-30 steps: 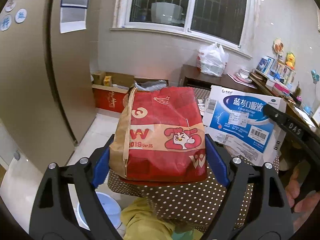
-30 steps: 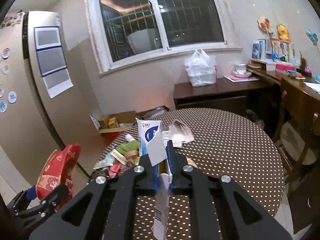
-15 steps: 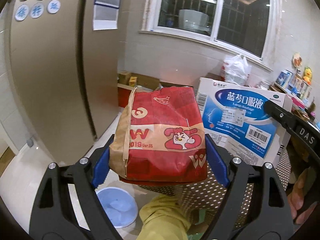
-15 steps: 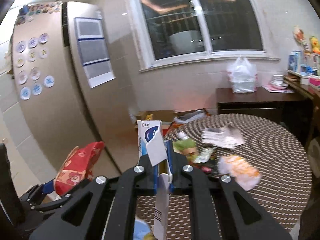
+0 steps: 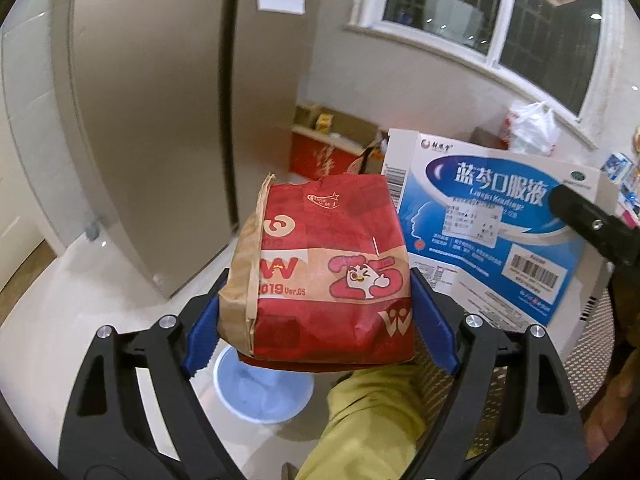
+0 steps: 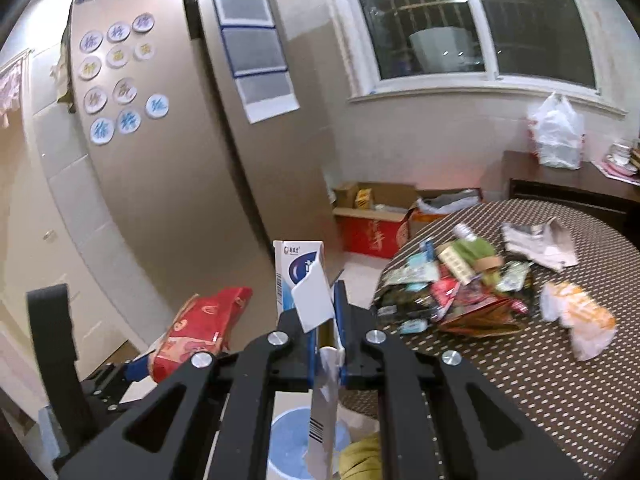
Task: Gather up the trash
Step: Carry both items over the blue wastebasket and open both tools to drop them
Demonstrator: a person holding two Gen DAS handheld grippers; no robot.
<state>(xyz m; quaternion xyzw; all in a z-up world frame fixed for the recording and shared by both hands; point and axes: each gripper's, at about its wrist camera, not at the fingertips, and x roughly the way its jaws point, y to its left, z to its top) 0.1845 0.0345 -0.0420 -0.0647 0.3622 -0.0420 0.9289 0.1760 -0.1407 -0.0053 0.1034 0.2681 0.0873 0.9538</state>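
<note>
My left gripper (image 5: 318, 332) is shut on a red and brown paper food bag (image 5: 324, 268), held in the air above a light blue bin (image 5: 260, 392) on the floor. My right gripper (image 6: 326, 344) is shut on a flat white and blue medicine box (image 6: 300, 276), held upright on edge; the box also shows in the left wrist view (image 5: 492, 232), to the right of the bag. In the right wrist view the bag (image 6: 196, 332) hangs to the lower left and the bin (image 6: 292, 444) lies below the box.
A round table with a dotted brown cloth (image 6: 520, 380) stands to the right, carrying a pile of wrappers (image 6: 452, 284), crumpled paper (image 6: 540, 236) and an orange-white bag (image 6: 576, 320). A tall beige fridge (image 6: 168, 160) stands left. Cardboard boxes (image 6: 376, 216) sit on the floor by the wall.
Both grippers have swung left away from the table, still holding the bag and the box. The blue bin now lies below them.
</note>
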